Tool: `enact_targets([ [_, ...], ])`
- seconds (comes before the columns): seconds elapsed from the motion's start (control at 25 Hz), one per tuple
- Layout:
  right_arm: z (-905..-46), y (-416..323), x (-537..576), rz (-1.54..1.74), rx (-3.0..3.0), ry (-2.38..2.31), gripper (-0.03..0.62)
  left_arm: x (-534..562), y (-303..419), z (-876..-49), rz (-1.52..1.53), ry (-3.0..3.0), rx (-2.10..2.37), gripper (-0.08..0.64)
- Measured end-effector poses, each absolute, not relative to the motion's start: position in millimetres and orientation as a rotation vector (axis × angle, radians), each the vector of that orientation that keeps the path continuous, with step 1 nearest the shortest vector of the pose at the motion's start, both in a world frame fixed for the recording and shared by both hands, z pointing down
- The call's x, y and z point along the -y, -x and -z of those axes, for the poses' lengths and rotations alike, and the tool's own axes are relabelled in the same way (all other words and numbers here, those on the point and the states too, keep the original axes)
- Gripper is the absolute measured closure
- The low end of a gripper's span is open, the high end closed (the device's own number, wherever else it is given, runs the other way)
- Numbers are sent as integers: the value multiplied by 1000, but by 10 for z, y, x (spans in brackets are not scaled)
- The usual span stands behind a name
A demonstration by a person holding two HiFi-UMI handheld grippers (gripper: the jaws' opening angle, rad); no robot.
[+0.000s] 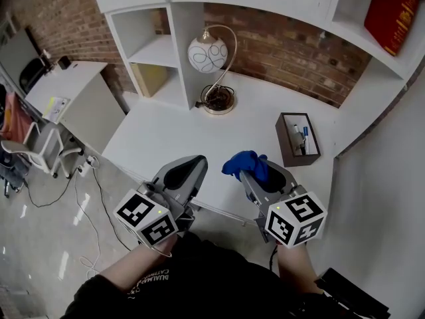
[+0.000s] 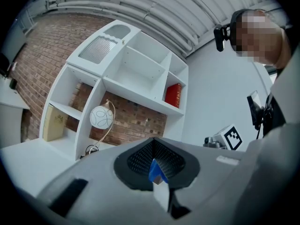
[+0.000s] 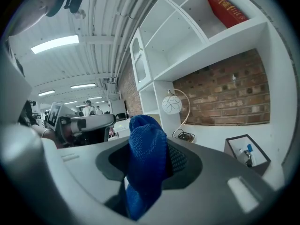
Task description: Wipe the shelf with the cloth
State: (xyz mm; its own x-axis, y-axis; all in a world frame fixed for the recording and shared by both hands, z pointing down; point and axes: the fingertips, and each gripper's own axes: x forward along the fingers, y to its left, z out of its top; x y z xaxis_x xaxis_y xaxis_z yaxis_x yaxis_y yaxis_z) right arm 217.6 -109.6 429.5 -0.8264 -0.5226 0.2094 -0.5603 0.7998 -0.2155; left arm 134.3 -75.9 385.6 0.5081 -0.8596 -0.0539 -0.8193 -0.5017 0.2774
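Observation:
A blue cloth (image 1: 242, 163) bunches out of my right gripper (image 1: 262, 171), which is shut on it just above the front edge of the white desk top (image 1: 192, 135). In the right gripper view the cloth (image 3: 146, 163) fills the gap of the right gripper (image 3: 150, 159). My left gripper (image 1: 188, 171) hovers beside it on the left, shut with nothing held; in its own view the left gripper (image 2: 157, 162) points toward the white shelf unit (image 2: 136, 86). The shelf unit's boards (image 1: 156, 50) rise behind the desk against a brick wall.
A globe lamp (image 1: 208, 55) stands at the back of the desk, its base by the shelf upright. A brown box (image 1: 287, 153) with pens sits at the right. A red book (image 1: 392, 12) stands on an upper shelf. A small white table (image 1: 66, 85) and a chair (image 1: 33, 151) are at the left.

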Motion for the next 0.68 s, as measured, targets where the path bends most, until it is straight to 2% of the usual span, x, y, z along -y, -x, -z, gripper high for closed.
enact_targets([
  [0.68,-4317,-2153,989,-300,2800,-903,433,766,-1260,-3765,351,-2549,1429,563],
])
